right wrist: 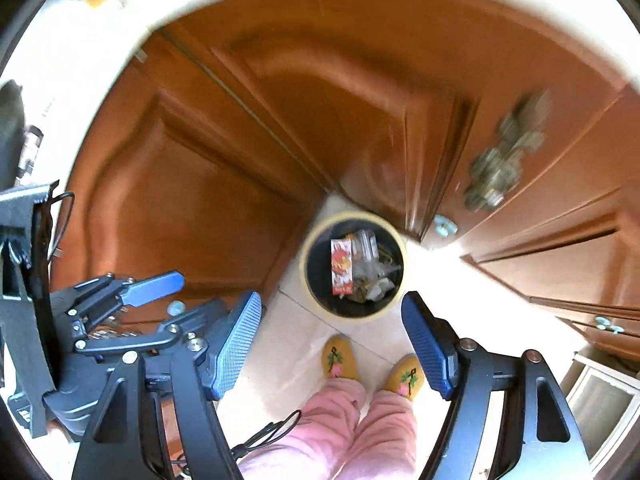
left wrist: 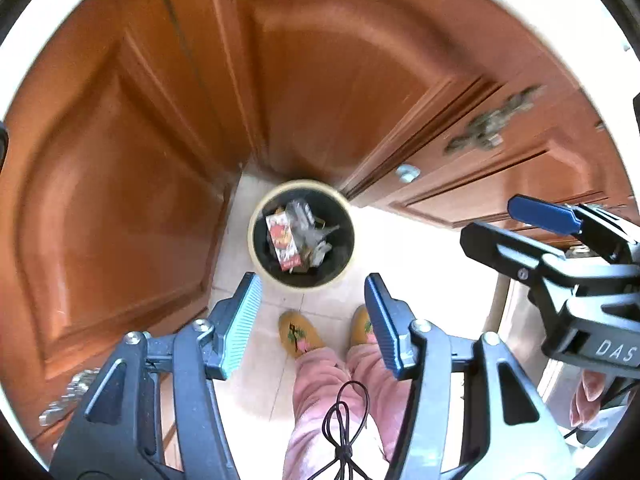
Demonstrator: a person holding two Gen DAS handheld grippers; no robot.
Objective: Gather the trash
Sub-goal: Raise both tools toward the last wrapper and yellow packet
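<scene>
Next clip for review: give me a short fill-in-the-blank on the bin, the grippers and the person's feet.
1. The round cream-rimmed trash bin stands on the pale tiled ____.
2. Inside it, beside crumpled clear plastic, lies a red-and-white printed ____.
3. The left gripper and the right gripper each have nothing between their ____.
4. The person's yellow embroidered slippers sit below ____ trouser legs.

Missing words: floor; carton; fingers; pink

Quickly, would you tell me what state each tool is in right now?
Left tool: open, holding nothing.
Right tool: open, holding nothing.
</scene>
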